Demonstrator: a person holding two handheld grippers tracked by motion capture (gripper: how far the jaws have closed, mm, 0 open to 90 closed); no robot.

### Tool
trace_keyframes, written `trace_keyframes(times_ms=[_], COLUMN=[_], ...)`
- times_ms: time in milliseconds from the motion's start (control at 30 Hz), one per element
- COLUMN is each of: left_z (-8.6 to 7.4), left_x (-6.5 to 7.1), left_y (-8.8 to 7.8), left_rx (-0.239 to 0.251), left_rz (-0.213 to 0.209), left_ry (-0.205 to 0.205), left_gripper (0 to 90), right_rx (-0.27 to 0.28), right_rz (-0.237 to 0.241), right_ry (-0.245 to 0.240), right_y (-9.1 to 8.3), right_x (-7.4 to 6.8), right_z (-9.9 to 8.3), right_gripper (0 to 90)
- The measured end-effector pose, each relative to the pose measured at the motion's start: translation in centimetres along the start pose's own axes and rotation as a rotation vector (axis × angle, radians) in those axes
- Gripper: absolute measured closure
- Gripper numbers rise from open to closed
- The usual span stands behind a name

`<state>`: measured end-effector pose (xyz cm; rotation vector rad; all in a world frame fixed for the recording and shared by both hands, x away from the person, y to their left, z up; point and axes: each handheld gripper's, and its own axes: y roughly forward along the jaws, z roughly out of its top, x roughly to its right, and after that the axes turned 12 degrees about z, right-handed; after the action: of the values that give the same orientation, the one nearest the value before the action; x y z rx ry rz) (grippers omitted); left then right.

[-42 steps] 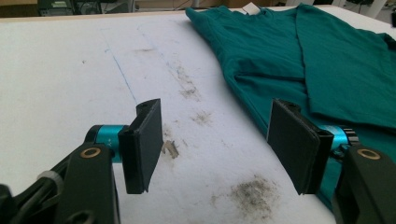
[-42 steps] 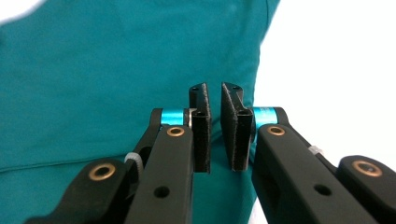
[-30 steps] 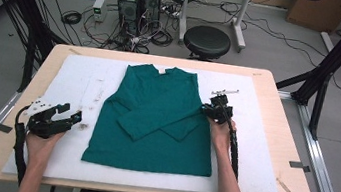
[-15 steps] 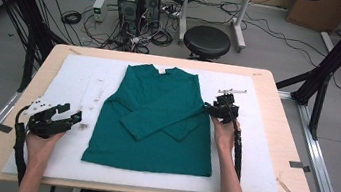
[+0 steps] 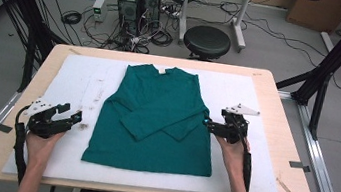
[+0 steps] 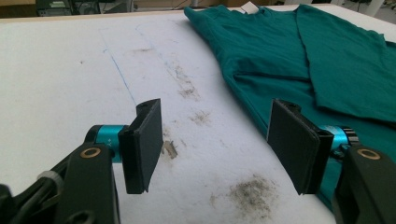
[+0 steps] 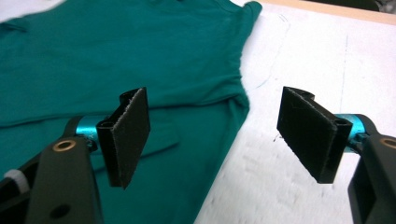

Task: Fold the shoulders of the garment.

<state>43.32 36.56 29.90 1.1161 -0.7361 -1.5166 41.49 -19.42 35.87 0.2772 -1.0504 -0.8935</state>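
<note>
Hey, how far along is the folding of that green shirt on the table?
Done: both sleeves of the green shirt lie crossed over its chest. In hand: nothing; the right hand-held gripper has just opened beside the shirt's side edge, and the left hand-held gripper waits open on the white mat. Left: the body looks unfolded.

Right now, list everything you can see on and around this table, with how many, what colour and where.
Long-sleeved knit shirt: one, teal green, flat on the pad at table centre, both sleeves folded across its front.
Foam pad: one, white and smudged, covering most of the tabletop.
Wooden table: one, light tan, middle of the view.
Round padded stool: one, black, on the floor beyond the table.
Computer towers: two, black, on the floor beyond, among cables.
Cardboard box: one, brown, far right floor.
Left gripper: one, black, jaws open, left of the shirt.
Right gripper: one, black, jaws just opened, nothing between them, at the shirt's right edge.
</note>
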Motion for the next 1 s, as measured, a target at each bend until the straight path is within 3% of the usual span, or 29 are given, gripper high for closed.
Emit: trace_keyframes(times_ms=[233, 300, 400, 533, 600, 767, 1000], left_z=[0.1, 0.1, 0.4, 1.4, 1.9, 2.7, 3.0], left_x=[0.2, 0.2, 0.6, 1.6, 2.1, 2.7, 2.9], left_y=[0.0, -0.1, -0.4, -1.0, -1.2, -1.2, -1.2], left_rx=[-0.003, -0.005, -0.015, 0.015, 0.032, 0.036, 0.006], left_rz=[0.010, 0.011, 0.018, 0.014, -0.008, -0.082, -0.077], left_ry=[0.015, 0.015, 0.032, 0.088, 0.108, 0.063, 0.069], left_gripper=[35.9, 35.9, 35.9, 35.3, 34.7, 31.8, 32.0], right_rx=[0.058, 0.042, 0.060, 0.068, 0.072, 0.091, 0.081], right_rz=[-0.011, -0.018, -0.022, -0.040, -0.042, -0.049, -0.039], right_ry=[-0.028, -0.036, -0.020, 0.016, 0.032, 0.045, 0.055], right_y=[-1.8, -2.1, -2.5, -3.0, -3.3, -3.9, -4.1], right_x=[-0.9, -0.9, -0.7, -0.2, 0.1, 0.6, 0.7], right_z=[-2.5, -2.8, -3.6, -5.1, -5.6, -5.8, -6.0], right_gripper=[25.8, 25.8, 25.8, 25.7, 25.2, 25.2, 25.2])
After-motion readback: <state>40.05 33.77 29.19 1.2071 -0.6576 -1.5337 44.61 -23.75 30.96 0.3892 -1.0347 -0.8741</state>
